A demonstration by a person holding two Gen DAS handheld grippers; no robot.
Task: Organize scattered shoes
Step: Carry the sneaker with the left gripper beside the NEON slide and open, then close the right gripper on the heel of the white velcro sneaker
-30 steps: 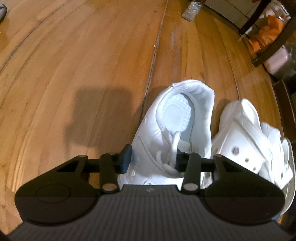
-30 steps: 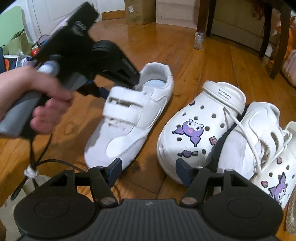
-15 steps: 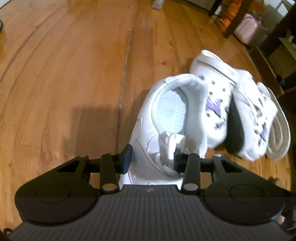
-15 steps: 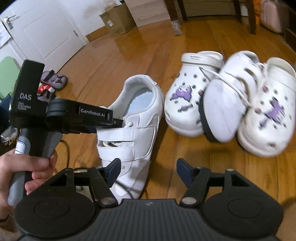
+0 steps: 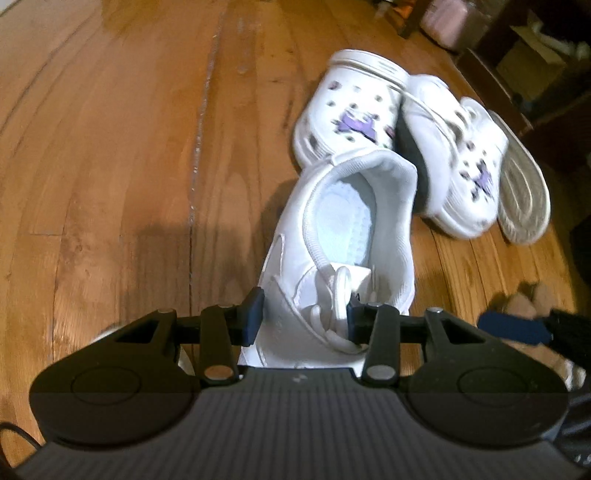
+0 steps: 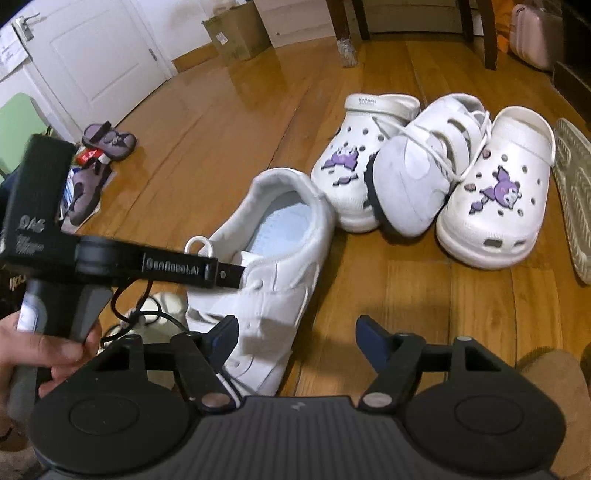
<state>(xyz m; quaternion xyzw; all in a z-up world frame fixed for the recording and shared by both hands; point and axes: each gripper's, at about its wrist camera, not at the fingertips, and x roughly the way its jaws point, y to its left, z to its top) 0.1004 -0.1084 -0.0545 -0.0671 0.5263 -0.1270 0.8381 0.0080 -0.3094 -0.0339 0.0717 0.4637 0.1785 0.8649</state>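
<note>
Left wrist view: left gripper [image 5: 301,317] clamps tongue side of white sneaker [image 5: 354,229]; sneaker heel points toward white clogs [image 5: 351,107] on wood floor [image 5: 110,147]

Right wrist view: right gripper [image 6: 291,338] jaws opening, nothing between pads; sneaker just left of them; second sneaker [image 6: 417,184] wedged between clogs

We are in a lived-in home, in a room by a door: a glossy wooden plank floor [image 6: 229,122], a white panelled door [image 6: 92,55] with a lever handle, a cardboard box [image 6: 236,33] against the wall, dark wooden chair legs [image 6: 343,26], a pink case [image 6: 532,29], and household shoes, white cartoon-charm clogs [image 6: 495,192] and small purple sandals [image 6: 109,140], scattered about.
</note>
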